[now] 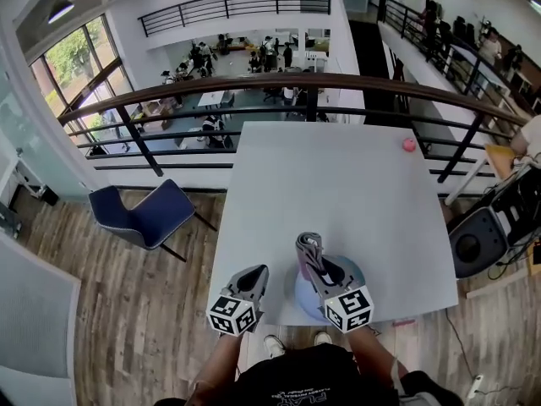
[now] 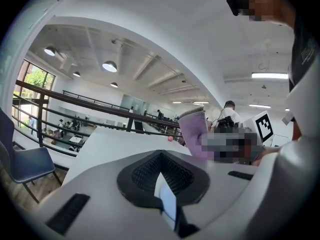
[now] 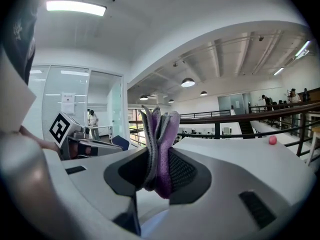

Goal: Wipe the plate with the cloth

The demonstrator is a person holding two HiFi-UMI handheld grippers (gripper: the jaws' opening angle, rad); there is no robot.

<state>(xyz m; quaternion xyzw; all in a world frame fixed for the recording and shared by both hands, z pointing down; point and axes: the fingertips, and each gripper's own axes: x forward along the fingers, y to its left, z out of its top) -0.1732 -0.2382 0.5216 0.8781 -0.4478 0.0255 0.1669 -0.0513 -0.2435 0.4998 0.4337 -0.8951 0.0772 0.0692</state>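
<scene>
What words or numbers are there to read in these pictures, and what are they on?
None reads clearly.
Black shirt: white print, too blurred to read.
Paper on the glass wall: too small to read.
Marker cubes: only black-and-white squares, no words.

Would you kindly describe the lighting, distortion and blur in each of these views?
Head view: even, bright light, no hard shadows on the white table; the railing bows from lens distortion. Left gripper view: strong fisheye, dark corners, mosaic patches overlaid. Right gripper view: the ceiling strip light glares white, while the purple cloth is fairly sharp.
</scene>
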